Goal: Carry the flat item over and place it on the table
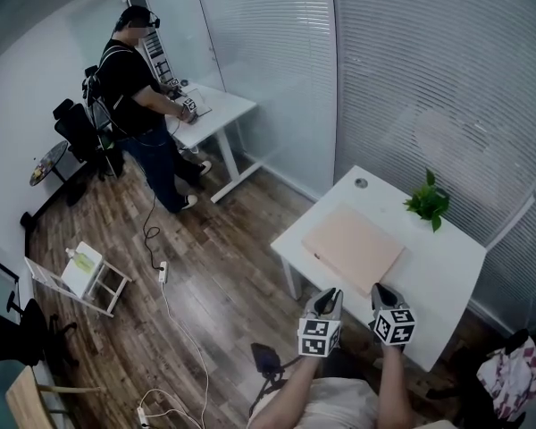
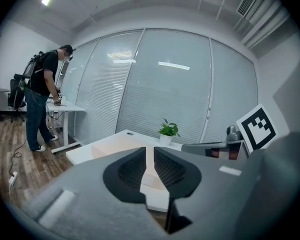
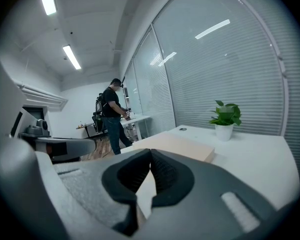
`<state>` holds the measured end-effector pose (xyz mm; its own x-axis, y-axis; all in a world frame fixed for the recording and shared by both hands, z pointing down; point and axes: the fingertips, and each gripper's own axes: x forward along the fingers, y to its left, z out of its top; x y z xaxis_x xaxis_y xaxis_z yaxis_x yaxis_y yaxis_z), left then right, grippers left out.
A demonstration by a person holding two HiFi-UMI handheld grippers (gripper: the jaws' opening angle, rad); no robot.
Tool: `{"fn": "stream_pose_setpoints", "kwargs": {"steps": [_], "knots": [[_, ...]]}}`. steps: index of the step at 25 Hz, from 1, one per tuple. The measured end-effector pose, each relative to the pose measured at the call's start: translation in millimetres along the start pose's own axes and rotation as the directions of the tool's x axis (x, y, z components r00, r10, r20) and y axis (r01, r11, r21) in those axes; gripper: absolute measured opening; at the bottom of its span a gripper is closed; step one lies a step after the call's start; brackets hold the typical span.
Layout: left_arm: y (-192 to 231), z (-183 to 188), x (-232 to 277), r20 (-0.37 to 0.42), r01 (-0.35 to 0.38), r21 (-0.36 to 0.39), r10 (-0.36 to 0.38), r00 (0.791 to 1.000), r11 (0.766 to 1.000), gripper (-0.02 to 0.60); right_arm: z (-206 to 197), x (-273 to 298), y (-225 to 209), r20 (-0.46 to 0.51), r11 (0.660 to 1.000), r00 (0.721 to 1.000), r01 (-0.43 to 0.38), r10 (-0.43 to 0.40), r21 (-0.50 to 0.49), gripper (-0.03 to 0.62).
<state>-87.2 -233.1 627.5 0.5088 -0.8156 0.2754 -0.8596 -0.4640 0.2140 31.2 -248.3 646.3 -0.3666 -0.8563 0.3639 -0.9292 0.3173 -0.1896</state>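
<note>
While both grippers hang just off the near edge of the white desk (image 1: 438, 275), neither holds anything. Left gripper (image 2: 150, 151): jaws nearly together, with a thin slit between the pads and nothing in it. Right gripper (image 3: 151, 153): jaw tips touching, empty. In the head view the left gripper (image 1: 330, 293) and right gripper (image 1: 378, 290) sit side by side, both aimed across the desk and tilted slightly down.

The flat item (image 1: 353, 244), a tan slab, lies flat on the desk just ahead of the grippers on the desk's left half, clear of both. It also shows through the left slit (image 2: 115, 145) and above the right jaws (image 3: 177, 145).

A potted plant (image 1: 428, 202) stands at the far edge, near the blinds and apart from the slab. Across the wood floor (image 1: 205, 302), another person (image 1: 143, 96) stands at a second desk (image 1: 221, 107).
</note>
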Motion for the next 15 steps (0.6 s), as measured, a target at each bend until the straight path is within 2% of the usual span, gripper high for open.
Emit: {"fn": "stream_pose_setpoints", "kwargs": {"steps": [3,7,12,15], "knots": [[0.6,0.3,-2.1,-0.006,-0.003,-0.004,0.003,1.0,1.0,0.008,-4.1,-1.6,3.3,-0.006,1.0,1.0,-0.005,0.005,-0.002,0.002],[-2.1,-1.4,-3.6,-0.012,0.004,-0.002,-0.004,1.0,1.0,0.008,-4.7,-6.5,3.4,-0.002,1.0,1.0,0.003,-0.003,0.002,0.002],[0.4,-3.1,-0.3,-0.037,-0.022,0.055,0.024,0.999,0.998,0.009,0.1,-9.2,4.5,0.001,1.0,1.0,0.007,-0.007,-0.005,0.002],[-0.7,-5.5,0.9,-0.039,-0.02,0.049,0.022,0.999,0.999,0.009,-1.5,-11.2,5.3,0.004,1.0,1.0,0.006,-0.006,-0.002,0.002]]}}
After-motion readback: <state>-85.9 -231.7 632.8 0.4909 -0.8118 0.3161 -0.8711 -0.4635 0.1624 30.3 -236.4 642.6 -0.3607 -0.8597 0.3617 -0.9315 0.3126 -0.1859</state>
